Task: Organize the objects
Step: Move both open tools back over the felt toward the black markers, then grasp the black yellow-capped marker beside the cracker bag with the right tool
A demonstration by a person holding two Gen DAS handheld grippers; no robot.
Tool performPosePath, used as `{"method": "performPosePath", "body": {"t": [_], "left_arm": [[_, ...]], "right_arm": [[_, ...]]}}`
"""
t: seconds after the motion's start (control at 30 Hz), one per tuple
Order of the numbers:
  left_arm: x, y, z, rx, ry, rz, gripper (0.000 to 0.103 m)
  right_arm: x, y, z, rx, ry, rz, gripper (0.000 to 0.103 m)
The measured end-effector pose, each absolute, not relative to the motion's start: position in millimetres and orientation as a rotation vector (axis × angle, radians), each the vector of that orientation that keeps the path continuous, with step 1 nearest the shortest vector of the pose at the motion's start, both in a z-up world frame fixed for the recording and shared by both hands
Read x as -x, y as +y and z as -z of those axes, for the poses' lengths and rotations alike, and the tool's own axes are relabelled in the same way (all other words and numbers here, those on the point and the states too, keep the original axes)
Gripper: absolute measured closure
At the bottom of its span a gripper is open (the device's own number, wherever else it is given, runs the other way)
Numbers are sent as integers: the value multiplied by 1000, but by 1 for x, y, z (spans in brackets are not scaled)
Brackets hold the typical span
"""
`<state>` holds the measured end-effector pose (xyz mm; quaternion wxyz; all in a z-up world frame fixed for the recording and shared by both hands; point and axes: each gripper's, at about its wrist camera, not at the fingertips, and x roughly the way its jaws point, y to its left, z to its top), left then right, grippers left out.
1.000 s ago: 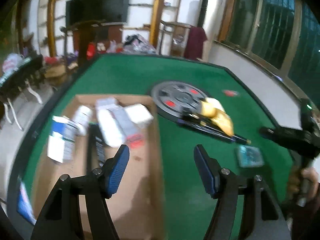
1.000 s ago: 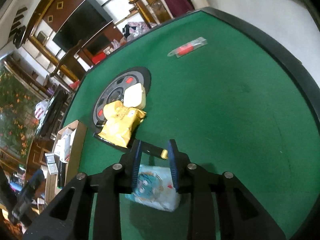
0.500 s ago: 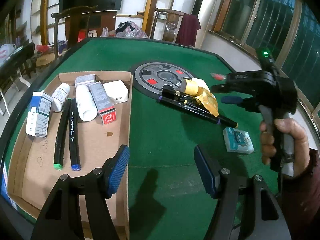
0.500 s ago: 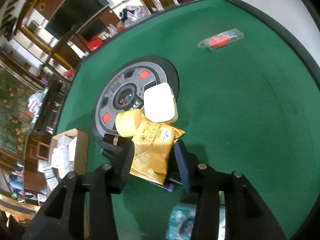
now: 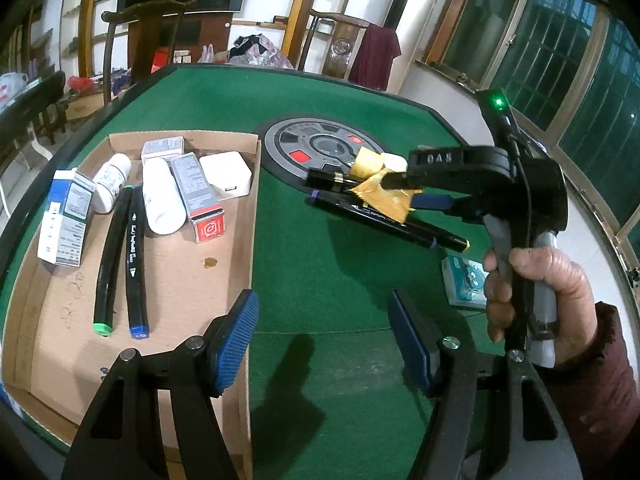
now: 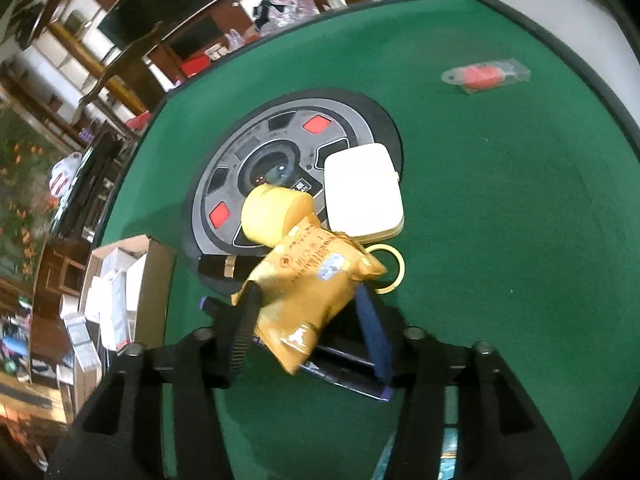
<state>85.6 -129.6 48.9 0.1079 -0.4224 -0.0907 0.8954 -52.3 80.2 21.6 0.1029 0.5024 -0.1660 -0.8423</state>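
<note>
A yellow snack packet (image 6: pixel 316 280) lies by the grey centre disc (image 6: pixel 280 132), partly over a black marker (image 5: pixel 400 224). My right gripper (image 6: pixel 306 296) straddles the packet; its jaws are closing and both pads touch the packet's sides. In the left wrist view a hand holds that gripper (image 5: pixel 404 188) at the packet (image 5: pixel 384 200). My left gripper (image 5: pixel 322 308) hangs open and holds nothing, above the green felt beside the cardboard box (image 5: pixel 253 200). The box holds two markers (image 5: pixel 134 264), a white bottle (image 5: pixel 160 196), small cartons and a white charger (image 5: pixel 226 174).
A yellow tape roll (image 6: pixel 276 212), a white case (image 6: pixel 362 196) and a thin yellow ring (image 6: pixel 394 268) lie right behind the packet. A teal tissue pack (image 5: pixel 464 280) lies near the right hand. A red item in a clear bag (image 6: pixel 486 76) lies near the table's far edge.
My right gripper moved forward from over the teal pack to the yellow packet, opened wider and now has the packet between its pads. The left view has dropped towards the box.
</note>
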Motion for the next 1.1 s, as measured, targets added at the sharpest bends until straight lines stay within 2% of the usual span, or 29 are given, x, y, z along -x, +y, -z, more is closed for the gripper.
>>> {"method": "performPosePath", "body": {"t": [0.07, 0.27, 0.43, 0.67, 0.87, 1.1], "left_arm": [[-84, -127, -50, 1245, -256, -2628, 42], [-79, -115, -48, 1261, -244, -2609, 42], [-76, -111, -47, 1265, -264, -2606, 42], [-84, -120, -53, 1246, -266, -2645, 42], [-85, -132, -53, 1252, -302, -2646, 42], [-84, -125, -49, 1261, -297, -2624, 42]], "right_arm": [[49, 86, -24, -1472, -484, 2498, 73], [35, 124, -26, -1577, -363, 2679, 73], [25, 137, -25, -1472, -551, 2481, 73], [24, 90, -17, -1470, -486, 2286, 71], [3, 52, -18, -1472, -392, 2135, 72], [-16, 48, -24, -1446, -48, 2325, 72]]}}
